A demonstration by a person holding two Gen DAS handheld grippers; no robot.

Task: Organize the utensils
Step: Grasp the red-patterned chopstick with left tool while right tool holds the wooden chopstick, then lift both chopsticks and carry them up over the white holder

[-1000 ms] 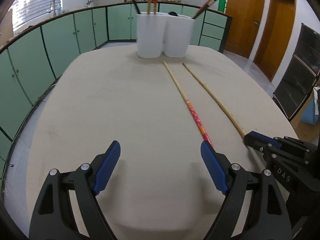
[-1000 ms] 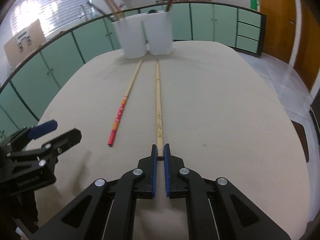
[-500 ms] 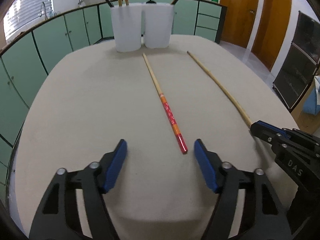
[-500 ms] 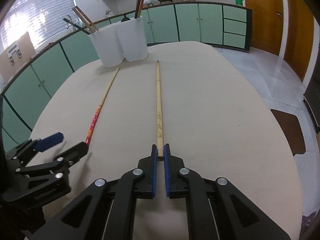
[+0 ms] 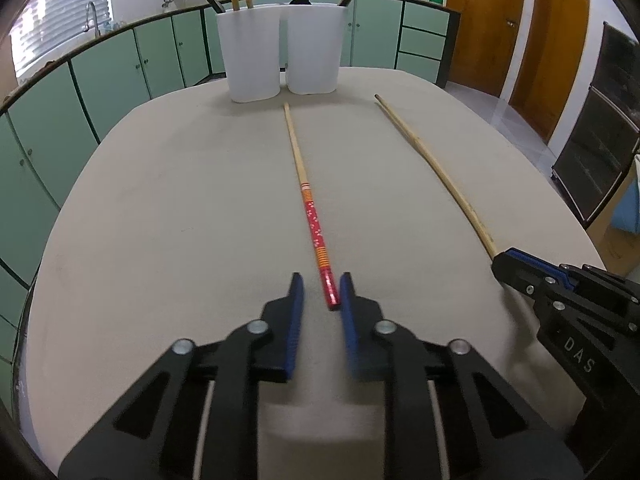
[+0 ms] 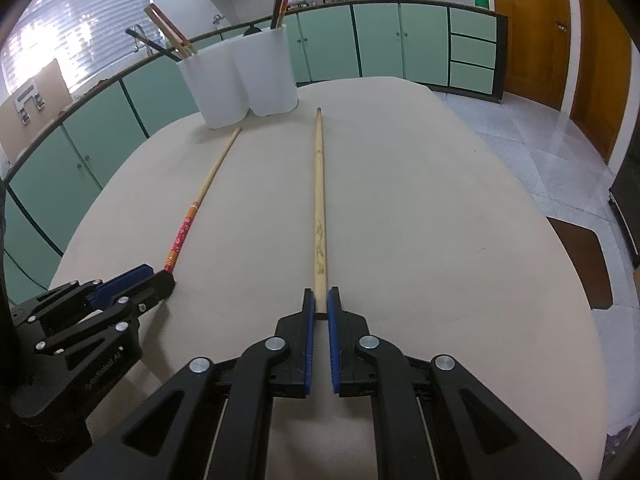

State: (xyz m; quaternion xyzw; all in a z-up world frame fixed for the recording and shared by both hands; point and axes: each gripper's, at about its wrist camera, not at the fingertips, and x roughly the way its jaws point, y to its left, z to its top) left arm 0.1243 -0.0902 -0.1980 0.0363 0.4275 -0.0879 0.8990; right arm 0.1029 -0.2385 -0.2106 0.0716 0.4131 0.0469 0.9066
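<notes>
A chopstick with a red patterned end [image 5: 310, 208] lies on the beige table [image 5: 180, 200], pointing at two white holders [image 5: 250, 60] [image 5: 314, 52] that hold several chopsticks. My left gripper [image 5: 321, 292] is closing around its red end; the end touches the right pad, and a gap remains on the left. A plain wooden chopstick [image 6: 319, 200] lies beside it, its near end pinched in my shut right gripper [image 6: 321, 304]. In the right wrist view the left gripper [image 6: 156, 276] sits at the red chopstick's [image 6: 188, 222] tip.
Green cabinets [image 5: 120, 76] ring the room beyond the table's far and left edges. Wooden doors [image 5: 480, 24] and a dark cabinet [image 5: 600, 140] stand to the right. The table's front edge lies just under both grippers.
My left gripper slid right until the red chopstick's end lay between its jaws, and the jaws narrowed from wide apart to nearly shut. The right gripper kept its grip.
</notes>
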